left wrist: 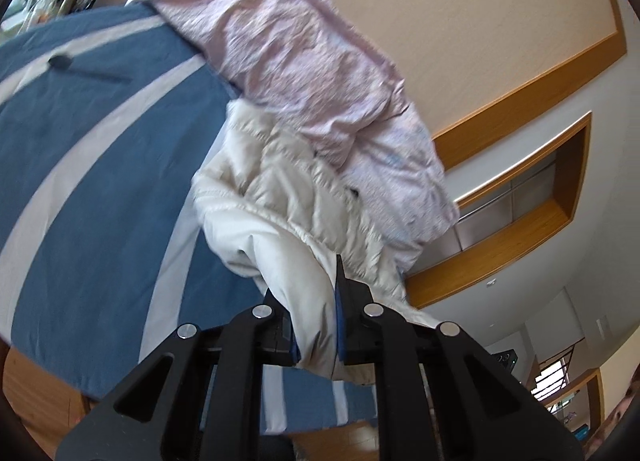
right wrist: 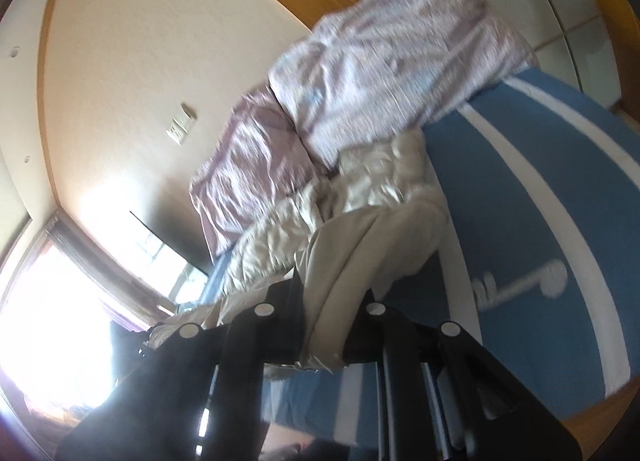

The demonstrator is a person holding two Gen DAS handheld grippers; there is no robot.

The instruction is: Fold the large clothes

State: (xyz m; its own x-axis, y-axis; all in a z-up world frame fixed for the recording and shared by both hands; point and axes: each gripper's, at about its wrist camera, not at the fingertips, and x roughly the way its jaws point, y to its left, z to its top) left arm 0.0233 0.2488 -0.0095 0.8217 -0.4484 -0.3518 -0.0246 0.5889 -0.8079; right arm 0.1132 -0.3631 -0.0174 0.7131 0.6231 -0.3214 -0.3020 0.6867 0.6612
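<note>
You are pinching the cream jacket (left wrist: 276,197) with both the left tool (left wrist: 316,301) and right tool (right wrist: 332,301), lifting it off the bed (left wrist: 80,149); next, spread it flat.

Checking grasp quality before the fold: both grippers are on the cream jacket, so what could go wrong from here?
1. The left gripper pinches only a thin edge of the cream jacket; the slick fabric may slip out.
2. The pink bedding lies against the jacket and may get dragged along.
3. The right gripper holds bunched layers, so the fold may come out uneven.
</note>
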